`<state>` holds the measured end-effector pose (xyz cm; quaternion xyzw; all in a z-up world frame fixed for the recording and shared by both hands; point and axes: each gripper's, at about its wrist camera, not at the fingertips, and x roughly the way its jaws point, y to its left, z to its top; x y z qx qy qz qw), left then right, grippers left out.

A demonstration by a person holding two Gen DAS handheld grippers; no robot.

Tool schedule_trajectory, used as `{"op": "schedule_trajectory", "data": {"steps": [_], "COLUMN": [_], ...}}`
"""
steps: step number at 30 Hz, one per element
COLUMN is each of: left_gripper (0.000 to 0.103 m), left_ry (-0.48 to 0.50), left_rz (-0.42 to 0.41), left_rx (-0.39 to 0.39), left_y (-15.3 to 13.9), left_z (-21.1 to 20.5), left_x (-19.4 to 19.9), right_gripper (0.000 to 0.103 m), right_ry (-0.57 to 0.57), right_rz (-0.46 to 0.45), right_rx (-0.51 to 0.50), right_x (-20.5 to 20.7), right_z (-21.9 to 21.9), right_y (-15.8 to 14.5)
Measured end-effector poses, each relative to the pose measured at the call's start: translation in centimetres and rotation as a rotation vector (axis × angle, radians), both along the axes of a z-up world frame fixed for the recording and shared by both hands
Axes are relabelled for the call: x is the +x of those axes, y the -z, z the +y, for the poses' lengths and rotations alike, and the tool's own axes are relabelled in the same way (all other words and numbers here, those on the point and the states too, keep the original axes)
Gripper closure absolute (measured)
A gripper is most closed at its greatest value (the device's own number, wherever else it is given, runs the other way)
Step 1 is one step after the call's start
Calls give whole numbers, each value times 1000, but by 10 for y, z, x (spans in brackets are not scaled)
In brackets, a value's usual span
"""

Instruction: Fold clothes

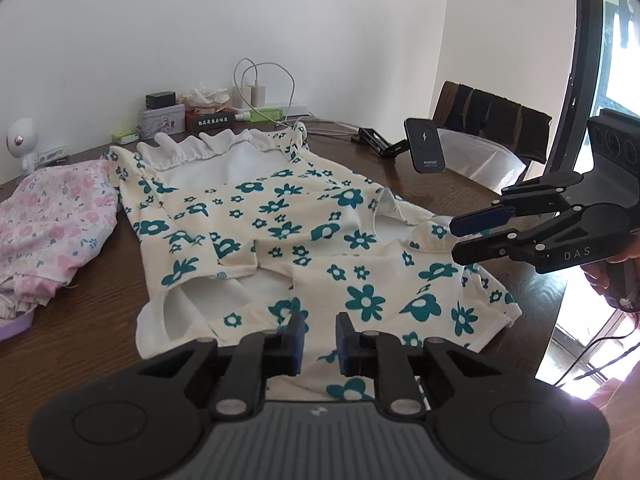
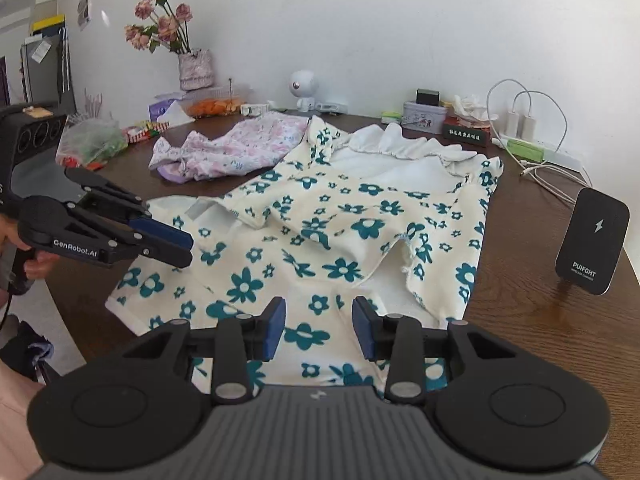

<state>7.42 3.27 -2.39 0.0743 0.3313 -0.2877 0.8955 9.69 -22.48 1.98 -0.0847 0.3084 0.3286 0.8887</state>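
Flowered dress [image 1: 288, 216] spread at table [image 1: 100, 312] near edge; left gripper [image 1: 320, 334] narrow gap, right gripper [image 2: 319, 322] wider, both empty above hem.

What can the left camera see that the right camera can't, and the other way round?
Only the left wrist view shows the chair and the window. Only the right wrist view shows the flowers in their vase and the bag of green stuff. Both show the flowered top, the pink garment, the charger and the white toy.
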Motion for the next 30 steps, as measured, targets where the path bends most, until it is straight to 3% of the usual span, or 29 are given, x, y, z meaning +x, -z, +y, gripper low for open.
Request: {"op": "schedule_trajectory", "data": {"steps": [4, 9, 11, 12, 13, 14, 15, 17, 18, 19, 23, 30], "left_gripper": [92, 92, 89, 81, 67, 48, 38, 15, 10, 4, 0, 0], "left_ry": [-20, -25, -37, -42, -47, -58, -70, -103, -121, -139, -218, -329], "left_rz": [12, -41, -37, -42, -48, -70, -95, -150, -172, -193, -243, -151], "left_rx": [-11, 29, 22, 8, -8, -28, -49, -119, -147, -174, -221, -289], "left_y": [10, 13, 11, 8, 4, -1, -8, -23, -29, -34, -44, -26], "left_z": [3, -2, -3, -3, -2, -1, 0, 5, 7, 9, 9, 0], "left_x": [-6, -16, -16, -16, -17, -20, -24, -33, -37, -40, -57, -81], "right_gripper": [70, 70, 63, 52, 46, 32, 20, 10, 2, 0, 0, 0], "right_ry": [29, 24, 20, 17, 14, 13, 14, 23, 28, 35, 74, 185], "right_rz": [48, -1, -11, -7, -4, -12, -35, -76, -93, -109, -98, 13], "right_rx": [-15, -60, -63, -45, -27, -11, 2, 24, 35, 49, 97, 196], "right_x": [1, -11, -14, -15, -16, -17, -21, -28, -32, -35, -45, -63], "right_z": [-5, 0, 2, 2, 1, 1, 0, -2, -2, -4, -8, -14], "right_y": [17, 22, 21, 18, 15, 10, 4, -10, -16, -22, -26, -1]}}
